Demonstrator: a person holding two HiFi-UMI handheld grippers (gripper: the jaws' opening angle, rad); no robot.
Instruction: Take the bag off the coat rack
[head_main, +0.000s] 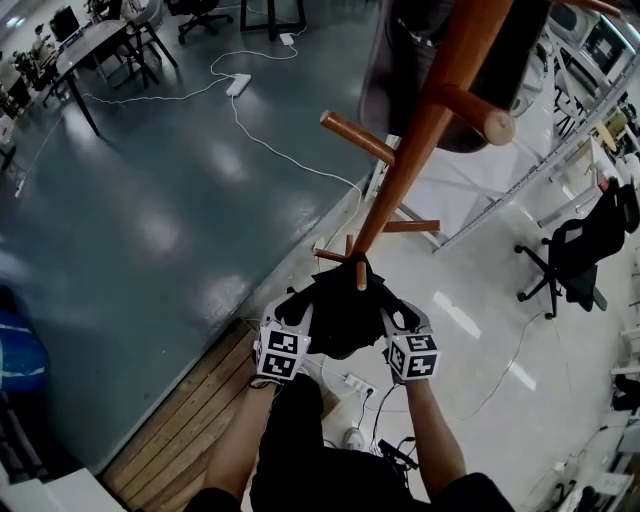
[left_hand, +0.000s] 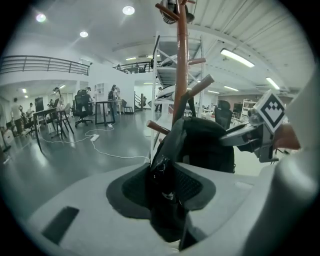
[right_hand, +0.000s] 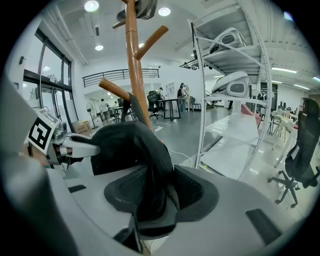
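A black bag (head_main: 340, 305) hangs on a low peg of the brown wooden coat rack (head_main: 420, 130). Both grippers hold it from either side, just below the peg. My left gripper (head_main: 300, 300) is shut on the bag's left edge, where a zipper pull and dark fabric (left_hand: 165, 165) sit pinched between its pads. My right gripper (head_main: 395, 305) is shut on the right edge, with a thick fold of the bag (right_hand: 150, 165) filling the gap between its pads. Each gripper view shows the opposite gripper across the bag. The peg's tip is partly hidden by the bag.
A second dark item (head_main: 400, 70) hangs high on the rack. Behind the rack stands a white metal shelf (right_hand: 225, 90). A power strip with cable (head_main: 238, 84) lies on the grey floor, and an office chair (head_main: 575, 250) stands to the right. Wooden planks (head_main: 190, 410) run lower left.
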